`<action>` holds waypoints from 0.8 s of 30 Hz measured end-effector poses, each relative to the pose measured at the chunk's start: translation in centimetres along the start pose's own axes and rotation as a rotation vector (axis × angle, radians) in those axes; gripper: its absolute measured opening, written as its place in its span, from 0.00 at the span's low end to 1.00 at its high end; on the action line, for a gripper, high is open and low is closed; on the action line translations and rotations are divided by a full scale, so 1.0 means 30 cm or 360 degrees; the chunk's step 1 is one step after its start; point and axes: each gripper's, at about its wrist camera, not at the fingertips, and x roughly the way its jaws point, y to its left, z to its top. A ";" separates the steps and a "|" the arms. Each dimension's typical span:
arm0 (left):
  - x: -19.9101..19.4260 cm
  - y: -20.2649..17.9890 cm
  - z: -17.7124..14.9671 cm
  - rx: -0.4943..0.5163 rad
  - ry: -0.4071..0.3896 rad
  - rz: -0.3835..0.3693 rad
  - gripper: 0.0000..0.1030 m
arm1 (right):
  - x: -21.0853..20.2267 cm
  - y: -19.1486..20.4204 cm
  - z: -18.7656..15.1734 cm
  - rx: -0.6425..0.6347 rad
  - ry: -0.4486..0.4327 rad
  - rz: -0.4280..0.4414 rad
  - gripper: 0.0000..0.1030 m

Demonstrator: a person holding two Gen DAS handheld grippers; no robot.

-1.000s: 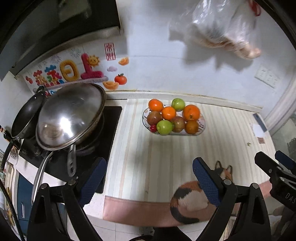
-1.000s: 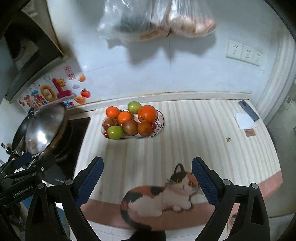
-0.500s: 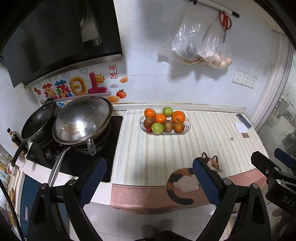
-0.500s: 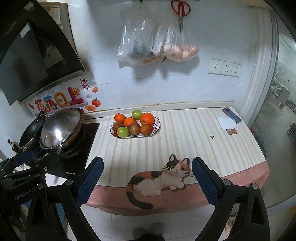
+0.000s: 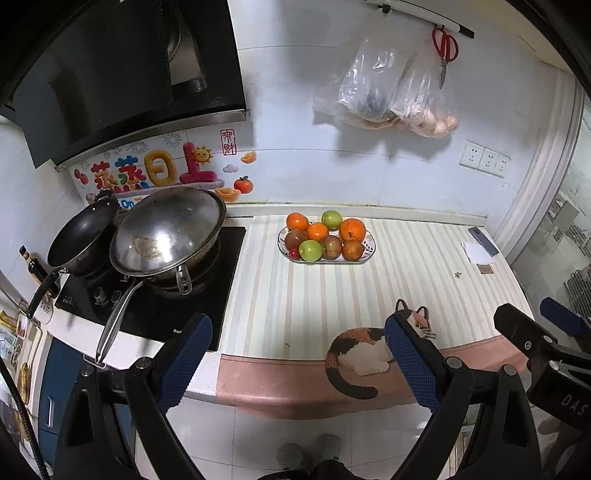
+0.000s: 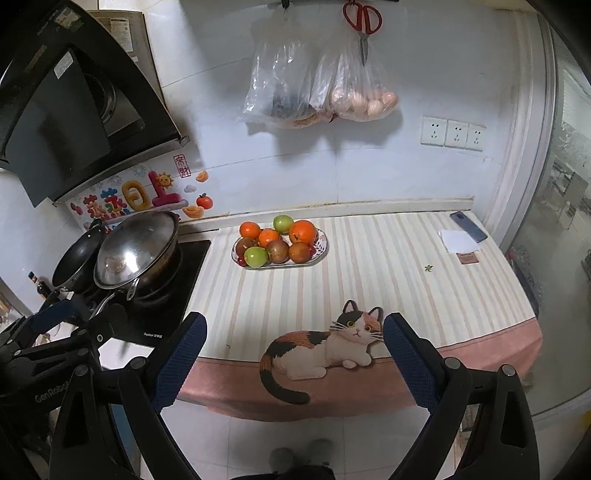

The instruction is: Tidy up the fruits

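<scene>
An oval plate (image 5: 369, 252) (image 6: 322, 248) at the back of the striped counter holds several fruits: oranges (image 5: 352, 229) (image 6: 303, 232), green apples (image 5: 310, 250) (image 6: 255, 256), brownish fruits (image 5: 331, 246) (image 6: 277, 251) and a small red one (image 5: 294, 253). My left gripper (image 5: 297, 354) is open and empty, held off the counter's front edge, far from the plate. My right gripper (image 6: 293, 347) is also open and empty, back from the front edge above the floor. The right gripper also shows at the right edge of the left wrist view (image 5: 546, 332).
A steel wok (image 5: 168, 230) and a black pan (image 5: 83, 236) sit on the stove at left. A cat picture (image 6: 321, 347) marks the counter mat's front. A phone (image 6: 468, 226) and paper (image 6: 458, 240) lie far right. Bags (image 6: 317, 92) and scissors (image 6: 362, 22) hang on the wall.
Both grippers have pulled back and up from the counter; the plate of fruit now looks smaller and farther, and the floor is in view below. Both stay open.
</scene>
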 end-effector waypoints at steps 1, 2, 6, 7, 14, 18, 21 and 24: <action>0.004 0.001 0.004 -0.0004 -0.0001 0.0003 0.93 | 0.004 -0.002 0.004 0.0001 0.0002 0.0003 0.95; 0.013 -0.001 0.011 -0.0009 0.0007 0.0000 0.93 | 0.011 -0.006 0.010 0.0000 0.0000 0.0006 0.96; 0.052 -0.005 0.033 -0.0014 0.0006 0.0022 0.99 | 0.048 -0.017 0.043 0.0000 -0.0007 0.0013 0.99; 0.062 -0.006 0.040 -0.0015 -0.0001 0.0027 0.99 | 0.063 -0.018 0.055 0.0000 -0.0009 0.0011 0.99; 0.201 -0.011 0.107 -0.0008 0.0047 0.0081 0.99 | 0.205 -0.022 0.154 -0.0025 -0.0013 -0.0026 0.99; 0.289 -0.007 0.151 -0.0012 0.0085 0.0103 1.00 | 0.301 -0.023 0.207 -0.0034 0.0004 -0.0051 0.99; 0.343 0.000 0.179 -0.0020 0.0100 0.0117 1.00 | 0.375 -0.026 0.241 -0.0044 0.0018 -0.0072 0.99; 0.397 0.007 0.204 -0.0019 0.0120 0.0136 1.00 | 0.447 -0.031 0.267 -0.0036 0.0049 -0.0082 0.99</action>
